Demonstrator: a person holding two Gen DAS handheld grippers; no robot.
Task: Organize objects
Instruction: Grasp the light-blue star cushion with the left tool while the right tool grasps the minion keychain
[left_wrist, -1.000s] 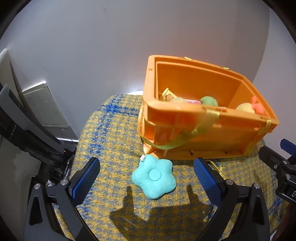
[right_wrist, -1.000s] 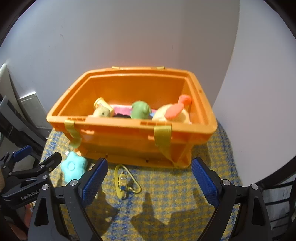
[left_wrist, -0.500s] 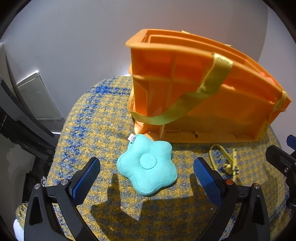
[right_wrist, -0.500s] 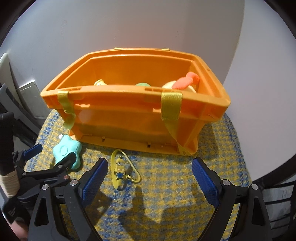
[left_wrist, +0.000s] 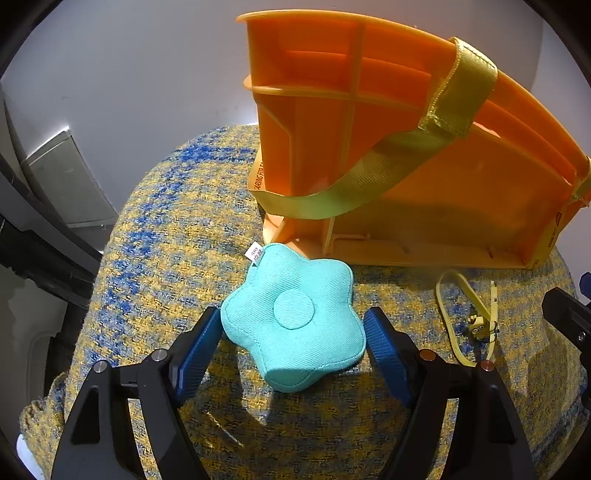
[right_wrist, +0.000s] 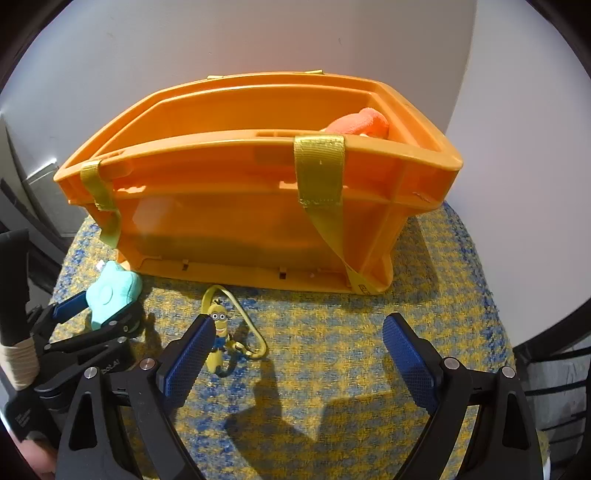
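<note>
Our left claw (left_wrist: 291, 345) has just been closing around the soft teal flower toy (left_wrist: 293, 319), and its blue pads now sit right against both sides, but we cannot tell how hard they squeeze. Our right claw (right_wrist: 299, 354) is wide open and holds nothing, with the little yellow keychain (right_wrist: 218, 338) lying just beside one pad. Behind them on the yellow and blue cloth (right_wrist: 351, 369) stands the orange box (right_wrist: 240, 206), and we only see an orange plush bit (right_wrist: 360, 123) peeking out.
</note>
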